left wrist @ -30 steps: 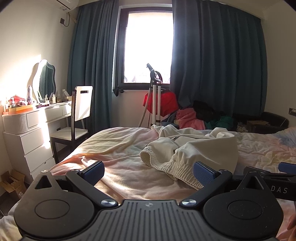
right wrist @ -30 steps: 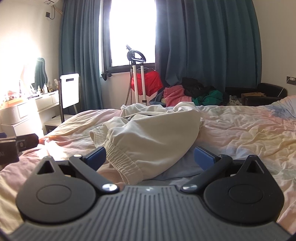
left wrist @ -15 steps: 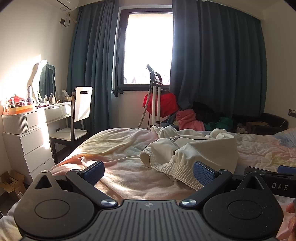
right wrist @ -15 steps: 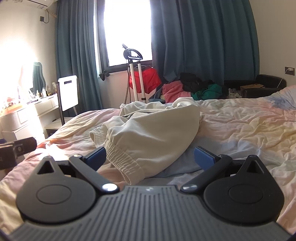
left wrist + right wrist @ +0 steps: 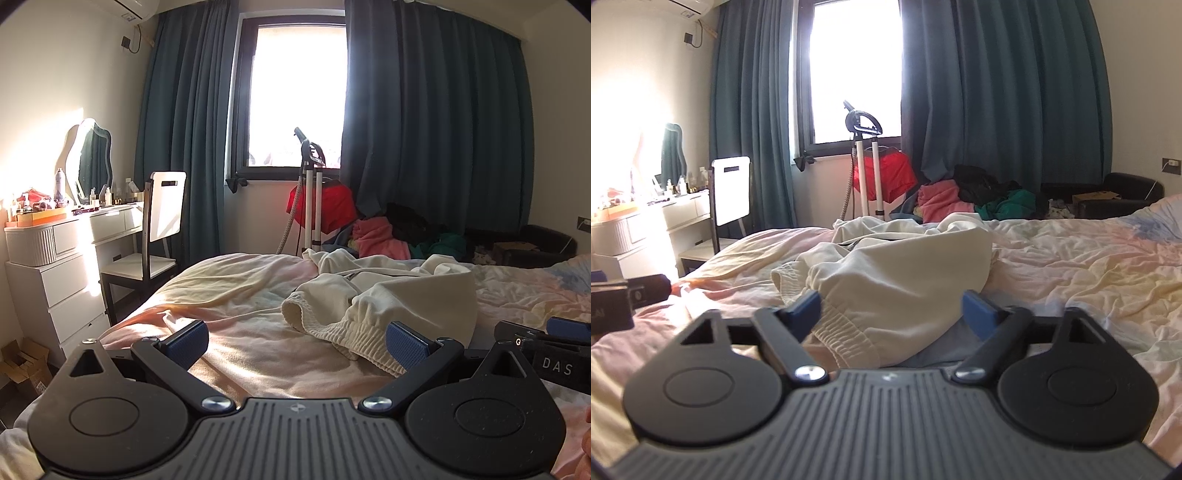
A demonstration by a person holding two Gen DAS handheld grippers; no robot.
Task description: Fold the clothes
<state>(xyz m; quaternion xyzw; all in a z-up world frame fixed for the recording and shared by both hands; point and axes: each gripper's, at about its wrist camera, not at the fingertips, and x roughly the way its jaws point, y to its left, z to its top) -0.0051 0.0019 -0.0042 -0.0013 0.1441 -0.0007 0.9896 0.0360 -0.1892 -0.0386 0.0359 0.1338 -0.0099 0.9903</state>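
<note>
A cream garment (image 5: 388, 295) is seen lying crumpled on the bed (image 5: 236, 295), its ribbed hem turned toward both cameras; the left gripper (image 5: 295, 341) is held with jaws wide apart, nothing between them; the right gripper (image 5: 892, 308) is also spread open, just before the hem.

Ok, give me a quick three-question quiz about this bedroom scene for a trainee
1. True or false: the left gripper is shut on the crumpled cream sweatshirt.
2. Multiple choice: the sweatshirt lies on A) the white chair, B) the bed's pastel sheet, C) the white dresser.
3. Fill in: the right gripper is ____.

Key: 1 false, its jaws stand wide apart; 2 B; 3 open.
</note>
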